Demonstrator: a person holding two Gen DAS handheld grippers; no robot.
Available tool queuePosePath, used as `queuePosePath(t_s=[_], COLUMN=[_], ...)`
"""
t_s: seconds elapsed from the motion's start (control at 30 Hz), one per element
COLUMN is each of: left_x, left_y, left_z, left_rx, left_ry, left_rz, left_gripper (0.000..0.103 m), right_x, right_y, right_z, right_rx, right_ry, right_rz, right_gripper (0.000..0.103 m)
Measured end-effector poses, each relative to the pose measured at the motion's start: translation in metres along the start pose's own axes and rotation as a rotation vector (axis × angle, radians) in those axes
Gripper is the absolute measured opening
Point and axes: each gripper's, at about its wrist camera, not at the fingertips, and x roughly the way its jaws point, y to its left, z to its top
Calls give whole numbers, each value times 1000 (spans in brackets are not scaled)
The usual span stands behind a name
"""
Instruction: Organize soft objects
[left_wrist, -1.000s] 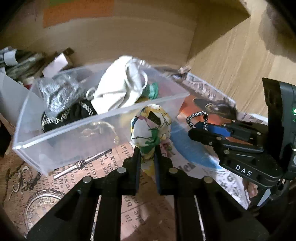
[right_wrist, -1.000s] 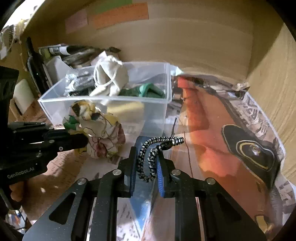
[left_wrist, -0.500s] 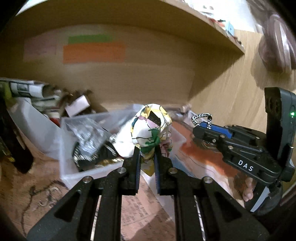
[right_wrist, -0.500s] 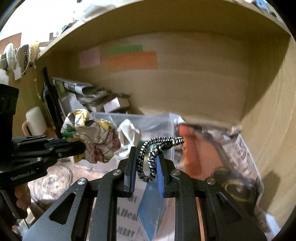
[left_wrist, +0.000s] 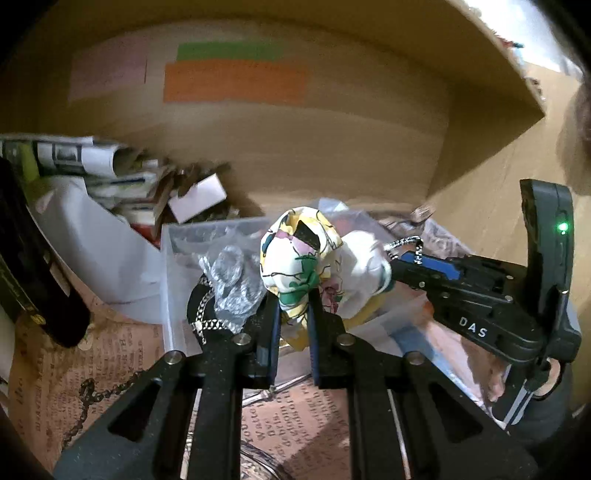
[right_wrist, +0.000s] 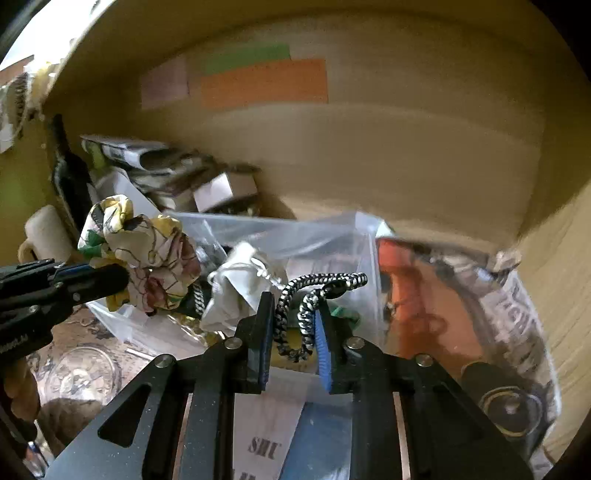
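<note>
My left gripper (left_wrist: 291, 295) is shut on a floral scrunchie (left_wrist: 299, 254), yellow, white and green, and holds it above the clear plastic bin (left_wrist: 173, 258). The scrunchie also shows at the left of the right wrist view (right_wrist: 147, 258). My right gripper (right_wrist: 295, 325) is shut on a black-and-white braided cord (right_wrist: 314, 295) and holds it over the bin (right_wrist: 332, 236). The right gripper also shows in the left wrist view (left_wrist: 406, 266). Inside the bin lie a white cloth pouch (right_wrist: 240, 291), a crinkled clear bag (left_wrist: 229, 280) and a dark item with a chain (left_wrist: 203, 314).
Both grippers are inside a wooden shelf bay with coloured paper notes (right_wrist: 266, 81) on the back wall. Rolled papers and small boxes (left_wrist: 110, 177) are piled at the back left. Printed newspaper sheets (left_wrist: 110, 362) cover the shelf floor. A glass jar (right_wrist: 85, 373) stands at front left.
Both grippers have moved forward and over the bin with their items still held. The views have tilted slightly downward, and the bin has come closer beneath the fingers.
</note>
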Motion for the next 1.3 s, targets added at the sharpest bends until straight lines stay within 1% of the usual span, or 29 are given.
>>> queuePosePath(t_s=[0.07, 0.17, 0.27, 0.3, 0.33, 0.37, 0.43, 0.47, 0.53, 0.7, 0.9, 1.0, 1.07, 1.17, 1.2, 1.3], left_x=[8, 19, 25, 26, 25, 27, 22, 19, 8, -19, -60, -78, -91, -107, -113, -129], left_y=[3, 6, 8, 9, 10, 11, 12, 13, 13, 13, 7, 3, -1, -6, -7, -11], left_z=[-2, -5, -8, -8, -9, -9, -10, -10, -10, -6, 4, 9, 10, 9, 9, 7], left_rx=[-5, -10, -14, -17, -19, -21, -22, -23, -25, -22, 7, 18, 32, 50, 55, 55], left_ry=[18, 50, 73, 79, 85, 86, 77, 68, 40, -40, -176, -237, -286, -334, -350, -385], left_rz=[4, 8, 11, 5, 0, 0, 2, 3, 12, 38, 81, 102, 126, 151, 155, 153], left_gripper=[12, 12, 13, 14, 17, 19, 30, 32, 40, 43, 44, 48, 51, 53, 55, 65], right_x=[5, 8, 7, 6, 4, 2, -2, -4, -8, -29, -68, -91, -106, -124, -128, -140], right_y=[0, 1, 1, 1, 1, 2, 3, 3, 5, 5, 11, 17, 20, 24, 25, 30], right_z=[-2, -4, -5, -5, -5, -6, -7, -7, -8, -5, 7, 13, 17, 20, 20, 20], right_rx=[1, -2, -6, -8, -10, -14, -23, -28, -35, -17, -7, -7, -8, -5, -5, -1], right_ry=[21, 41, 46, 45, 43, 42, 34, 31, 30, -17, -145, -221, -266, -321, -335, -370], right_rz=[2, -2, -15, -18, -20, -22, -25, -29, -33, -21, -15, -10, -8, 3, 7, 11], right_gripper=[20, 26, 40, 48, 55, 59, 67, 68, 70, 70, 71, 77, 77, 77, 77, 79])
